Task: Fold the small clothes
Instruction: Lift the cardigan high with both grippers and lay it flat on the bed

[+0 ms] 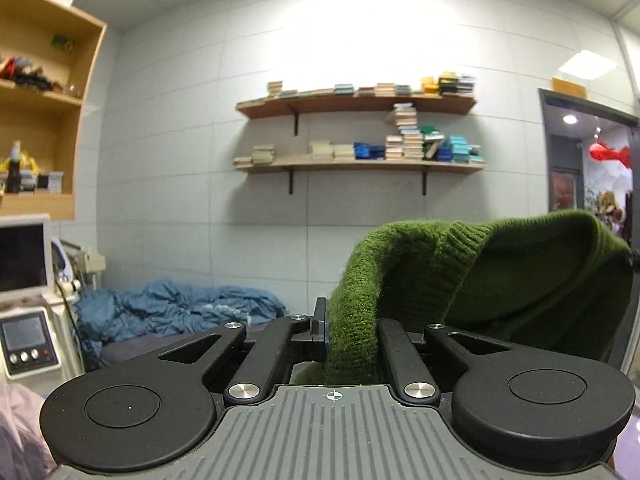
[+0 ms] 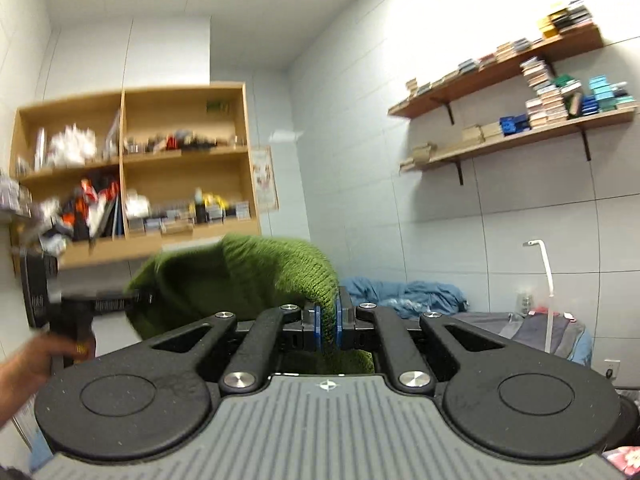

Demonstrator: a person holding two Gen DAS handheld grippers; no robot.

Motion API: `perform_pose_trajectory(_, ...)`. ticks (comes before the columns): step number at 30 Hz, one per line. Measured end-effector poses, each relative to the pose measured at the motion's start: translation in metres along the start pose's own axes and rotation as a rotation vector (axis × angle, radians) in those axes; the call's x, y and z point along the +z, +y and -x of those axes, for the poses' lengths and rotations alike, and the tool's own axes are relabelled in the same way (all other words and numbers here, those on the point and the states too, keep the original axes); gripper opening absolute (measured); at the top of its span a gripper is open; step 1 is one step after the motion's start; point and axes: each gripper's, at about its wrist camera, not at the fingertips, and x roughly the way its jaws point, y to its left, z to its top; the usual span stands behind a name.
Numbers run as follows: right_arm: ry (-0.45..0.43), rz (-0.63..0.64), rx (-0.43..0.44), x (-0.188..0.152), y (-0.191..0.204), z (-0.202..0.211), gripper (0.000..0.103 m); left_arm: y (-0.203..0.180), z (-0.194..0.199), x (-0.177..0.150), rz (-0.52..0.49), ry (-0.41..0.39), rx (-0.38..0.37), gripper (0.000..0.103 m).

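Your left gripper [image 1: 352, 334] has its jaws pinched on a fold of the green knit garment [image 1: 460, 280], which hangs in the air between your two tools rather than lying on any surface. From the left wrist view, a thick, fuzzy band of it rises straight out of the clamped fingers, arches over to the right and opens into a broad, darker hollow with a ribbed edge running across its top. The wool is a deep moss green with a coarse, visible stitch.

Your right gripper [image 2: 328, 328] is likewise closed on the green knit garment [image 2: 240, 280]: a narrow edge of the knit sits squeezed between the two blue pads [image 2: 317, 328], with a little more fabric bunched below them. From there the cloth sweeps up and left in a draped curve toward your left gripper [image 2: 132, 300], seen side-on with your left hand [image 2: 36, 364] on its handle, somewhat blurred.

Behind the garment, a crumpled blue cloth [image 1: 180, 312] lies on a dark surface against the tiled wall.
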Motion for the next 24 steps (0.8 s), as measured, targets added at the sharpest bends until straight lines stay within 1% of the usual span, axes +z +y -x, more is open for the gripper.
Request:
perform_pose_trajectory(2,-0.026,0.018,0.007,0.019,0.011,0.015,0.009,-0.002,0.019,0.013,-0.025,-0.028,-0.01,0.045)
perform_pose_trajectory(4,-0.047,0.043,0.011,0.037,0.022,0.024,0.009,-0.001,0.031,0.032,-0.027,-0.036,-0.028,0.046)
perform_pose_trajectory(7,-0.057,0.022,0.012,0.056,0.02,0.029,0.009,0.003,0.04,0.054,-0.017,-0.038,-0.068,0.046)
perform_pose_trajectory(9,-0.032,0.007,0.004,0.057,0.009,0.022,0.009,0.001,0.035,0.056,-0.068,-0.027,-0.073,0.046)
perform_pose_trajectory(10,-0.007,-0.005,-0.011,0.052,0.004,0.017,0.009,-0.001,0.027,0.053,-0.099,-0.004,-0.073,0.046)
perform_pose_trajectory(11,0.037,-0.033,-0.027,0.047,-0.003,0.009,0.009,-0.002,0.017,0.045,-0.111,0.025,-0.077,0.046)
perform_pose_trajectory(13,0.131,-0.079,-0.059,0.026,-0.02,-0.009,0.009,0.001,-0.013,0.017,-0.105,0.12,-0.095,0.045)
perform_pose_trajectory(15,0.242,-0.111,-0.098,-0.007,-0.039,-0.033,0.009,0.004,-0.049,-0.021,-0.096,0.226,-0.095,0.045)
perform_pose_trajectory(18,0.404,-0.118,-0.165,-0.069,-0.067,-0.077,0.009,0.018,-0.111,-0.094,-0.029,0.41,-0.085,0.045)
perform_pose_trajectory(19,0.461,-0.119,-0.188,-0.092,-0.078,-0.096,0.009,0.025,-0.134,-0.123,-0.006,0.471,-0.071,0.045)
perform_pose_trajectory(20,0.506,-0.101,-0.217,-0.118,-0.086,-0.115,0.009,0.027,-0.158,-0.152,-0.012,0.531,-0.048,0.046)
perform_pose_trajectory(21,0.549,-0.113,-0.242,-0.142,-0.097,-0.135,0.009,0.028,-0.182,-0.18,-0.008,0.583,-0.026,0.047)
perform_pose_trajectory(22,0.596,-0.161,-0.277,-0.169,-0.112,-0.157,0.01,0.029,-0.205,-0.208,-0.007,0.636,-0.003,0.054)
perform_pose_trajectory(23,0.629,-0.192,-0.316,-0.192,-0.124,-0.176,0.01,0.028,-0.228,-0.235,-0.02,0.704,0.029,0.07)
perform_pose_trajectory(24,0.662,-0.211,-0.362,-0.216,-0.135,-0.194,0.011,0.026,-0.248,-0.258,-0.033,0.757,0.061,0.075)
